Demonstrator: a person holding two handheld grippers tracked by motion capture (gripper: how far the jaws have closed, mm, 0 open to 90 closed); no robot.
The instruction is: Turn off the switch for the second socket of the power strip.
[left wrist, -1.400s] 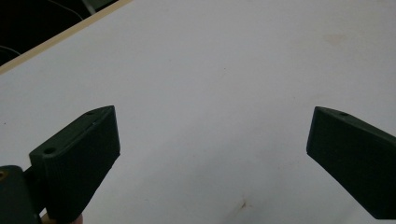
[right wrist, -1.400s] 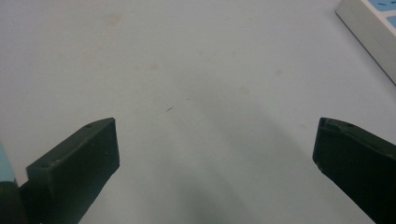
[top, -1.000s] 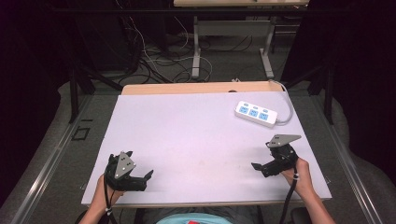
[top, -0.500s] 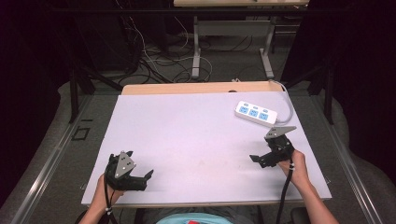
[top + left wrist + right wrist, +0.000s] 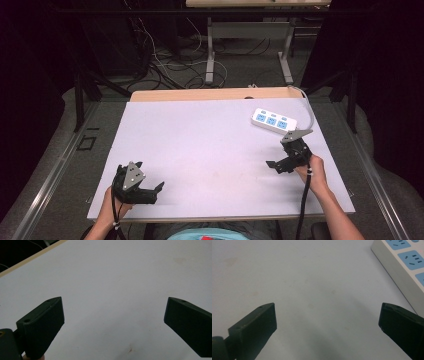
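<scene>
A pale table is seen from above, with a person's forearms entering from the bottom edge. At the near left corner, the left gripper is held low over the table, and in the left gripper view its two black jaws are spread wide with nothing but bare surface between them. Toward the right, the right gripper is held just short of a white power strip, which lies flat near the far right corner of the table with three blue socket faces turned upward. In the right gripper view, the jaws are likewise spread wide and empty, and the power strip is seen near the right jaw, apart from it.

The step in hand is judged to be a reach by the right gripper toward the power strip. The next move would likely call for the open jaws to be brought around the strip's body before being closed.

The strip's far end is cut off in the right gripper view, and where its grey cord leads cannot be made out.
</scene>
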